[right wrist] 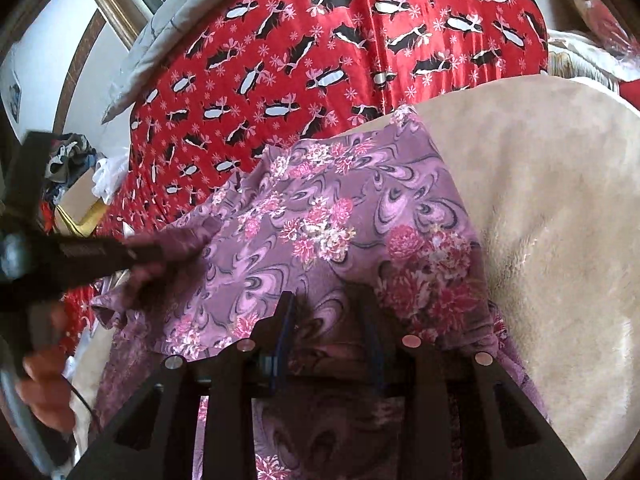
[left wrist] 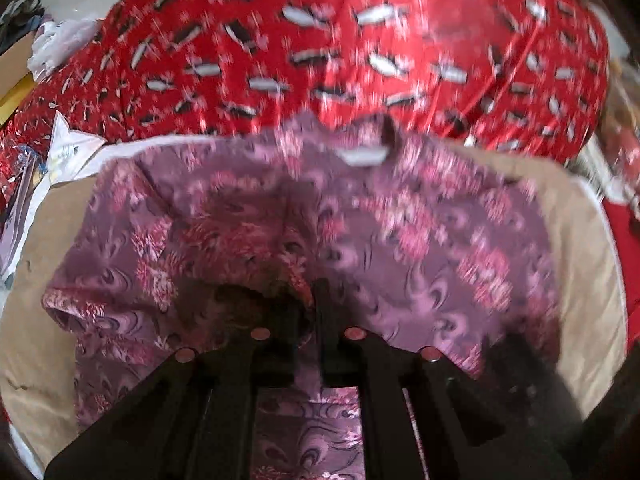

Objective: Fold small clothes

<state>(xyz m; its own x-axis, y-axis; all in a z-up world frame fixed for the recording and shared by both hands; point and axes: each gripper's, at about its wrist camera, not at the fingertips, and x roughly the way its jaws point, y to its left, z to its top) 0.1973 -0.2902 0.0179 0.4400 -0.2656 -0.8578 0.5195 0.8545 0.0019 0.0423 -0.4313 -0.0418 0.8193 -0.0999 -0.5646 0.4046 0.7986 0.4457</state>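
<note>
Pinching purple floral garment, left gripper closed; right gripper parted.

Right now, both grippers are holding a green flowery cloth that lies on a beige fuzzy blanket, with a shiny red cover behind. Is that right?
Almost. The flowery cloth is purple with pink flowers, not green, as the right wrist view shows. It lies on the beige fuzzy blanket, the shiny red cover behind.

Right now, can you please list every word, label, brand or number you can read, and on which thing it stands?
None can be read.
White tag at the neck of the purple floral garment: blurred, no text legible.
White packet at left: print too small and blurred.
</note>
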